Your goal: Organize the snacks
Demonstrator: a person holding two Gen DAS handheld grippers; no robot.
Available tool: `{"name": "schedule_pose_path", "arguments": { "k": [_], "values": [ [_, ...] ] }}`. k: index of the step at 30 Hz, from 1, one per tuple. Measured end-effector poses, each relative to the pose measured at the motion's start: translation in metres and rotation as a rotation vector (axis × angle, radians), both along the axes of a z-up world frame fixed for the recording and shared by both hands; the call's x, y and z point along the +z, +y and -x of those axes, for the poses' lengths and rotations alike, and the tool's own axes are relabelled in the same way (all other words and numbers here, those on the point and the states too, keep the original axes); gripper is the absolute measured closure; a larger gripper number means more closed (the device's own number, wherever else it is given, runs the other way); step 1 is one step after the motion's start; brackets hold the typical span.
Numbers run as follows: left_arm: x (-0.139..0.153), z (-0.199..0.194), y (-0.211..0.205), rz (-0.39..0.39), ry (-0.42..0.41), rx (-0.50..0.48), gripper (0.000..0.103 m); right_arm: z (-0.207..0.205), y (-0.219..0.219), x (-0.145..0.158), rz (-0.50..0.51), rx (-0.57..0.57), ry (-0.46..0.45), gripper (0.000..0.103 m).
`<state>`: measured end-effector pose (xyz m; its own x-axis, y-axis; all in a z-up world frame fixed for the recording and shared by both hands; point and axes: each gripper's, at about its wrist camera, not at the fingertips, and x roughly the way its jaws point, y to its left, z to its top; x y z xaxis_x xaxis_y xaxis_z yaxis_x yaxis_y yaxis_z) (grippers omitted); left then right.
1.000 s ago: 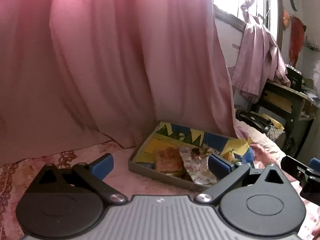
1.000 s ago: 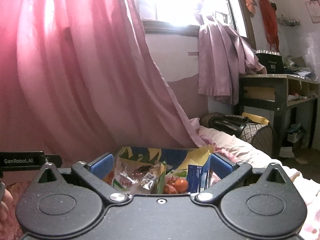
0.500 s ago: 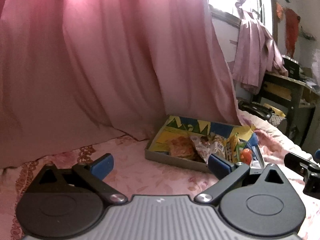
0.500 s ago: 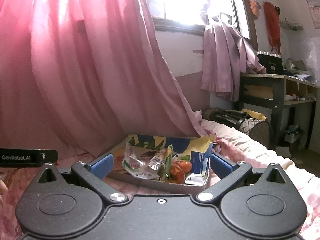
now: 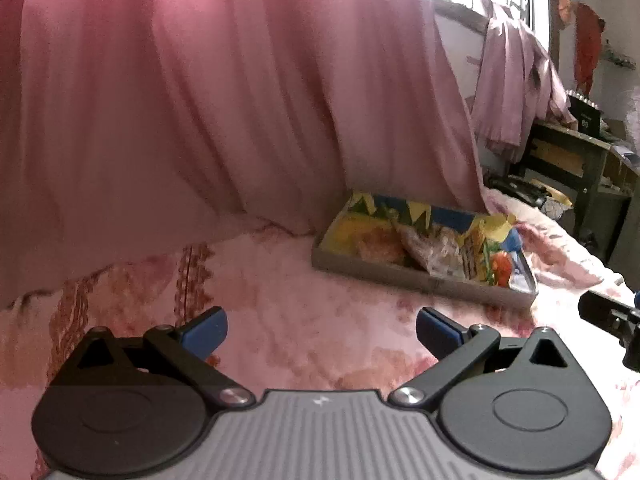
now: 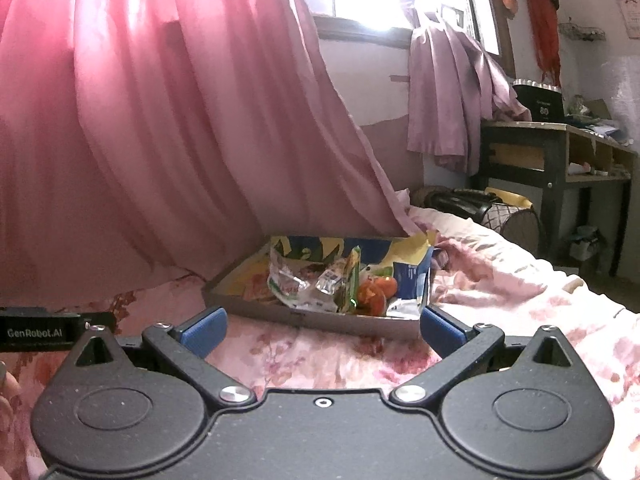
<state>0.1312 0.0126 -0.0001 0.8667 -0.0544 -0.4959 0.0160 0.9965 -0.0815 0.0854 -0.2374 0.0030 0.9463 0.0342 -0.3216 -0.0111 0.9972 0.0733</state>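
The left tongs (image 5: 322,330) are wide open and hold nothing. The right tongs (image 6: 322,330) are wide open too, and empty. Both hang over the pink flowery bedcover (image 6: 500,280), on the near side of the box (image 6: 320,322).

The snacks are all in the box. It sits on the bedcover, right under the big pink curtain (image 6: 180,120). Inside the box there is a crinkly clear bag (image 6: 296,284), a thin green packet (image 6: 352,276), some round orange things (image 6: 376,292) and a blue carton (image 6: 412,280) at the box's right end.

What could go wrong? The bedcover is soft, so I think the box could tip or slide if the tongs push on its edge. The clear bag looks slippery and could slide out of a pinch. The snacks are piled close, so grabbing one might drag another out. The curtain hangs near the box's far side and could catch on the tongs.

A second ago the box was closer and bigger in both views. Now it is farther off, so both tongs have pulled back from it. The snacks in the box look the same.
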Motion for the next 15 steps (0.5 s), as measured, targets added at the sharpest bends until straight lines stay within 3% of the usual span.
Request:
{"name": "schedule_pose_path", "arguments": {
  "k": [15],
  "values": [
    [-0.013, 0.015, 0.007, -0.005, 0.013, 0.016, 0.000, 0.007, 0.016, -0.015, 0.032, -0.004, 0.061, 0.001]
  ]
}}
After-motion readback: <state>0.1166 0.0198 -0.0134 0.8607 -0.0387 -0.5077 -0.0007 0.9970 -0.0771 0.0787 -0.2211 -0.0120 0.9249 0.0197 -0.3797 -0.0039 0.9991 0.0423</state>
